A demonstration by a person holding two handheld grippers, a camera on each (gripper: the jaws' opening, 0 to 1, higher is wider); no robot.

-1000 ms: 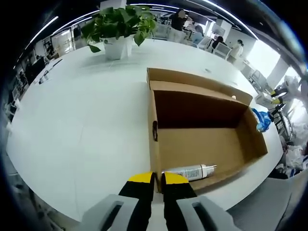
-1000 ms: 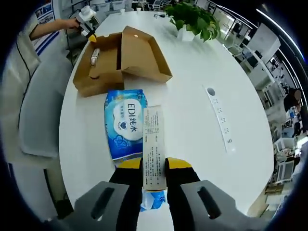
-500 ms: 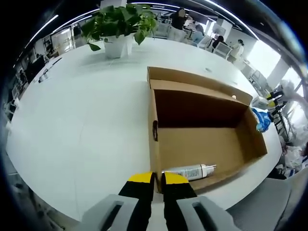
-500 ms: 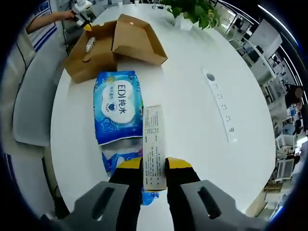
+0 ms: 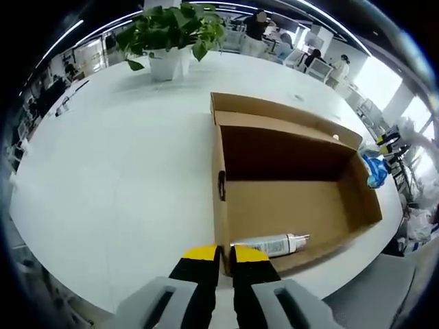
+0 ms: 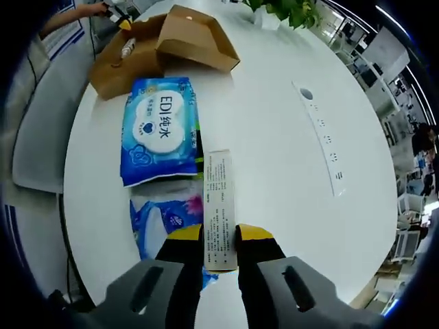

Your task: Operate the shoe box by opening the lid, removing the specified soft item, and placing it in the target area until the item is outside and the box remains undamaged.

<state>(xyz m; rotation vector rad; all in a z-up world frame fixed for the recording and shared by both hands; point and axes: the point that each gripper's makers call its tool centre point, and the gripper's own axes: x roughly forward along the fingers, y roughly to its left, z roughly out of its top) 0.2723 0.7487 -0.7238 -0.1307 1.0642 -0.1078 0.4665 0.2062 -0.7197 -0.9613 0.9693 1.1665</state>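
Note:
The brown cardboard shoe box (image 5: 295, 205) stands open on the white table, its lid folded back. A white bottle (image 5: 271, 244) lies inside against the near wall. My left gripper (image 5: 225, 255) is shut on the box's near left corner. My right gripper (image 6: 219, 236) is shut on a white printed panel (image 6: 219, 205) of a blue soft pack (image 6: 168, 219) that shows to its left. A second blue wipes pack (image 6: 158, 127) lies flat on the table between it and the box (image 6: 164, 48). The left gripper (image 6: 123, 20) shows at the box's far end.
A potted plant (image 5: 171, 34) stands beyond the box. A white power strip (image 6: 321, 137) lies on the table right of the packs. A grey chair (image 6: 41, 130) sits along the table's left edge. The right gripper (image 5: 387, 140) and a blue pack (image 5: 374, 170) show past the box's right end.
The right gripper view has pulled back from the box. The flat wipes pack now lies clear of the held panel, and the lower blue pack has come into sight. The left gripper has not moved.

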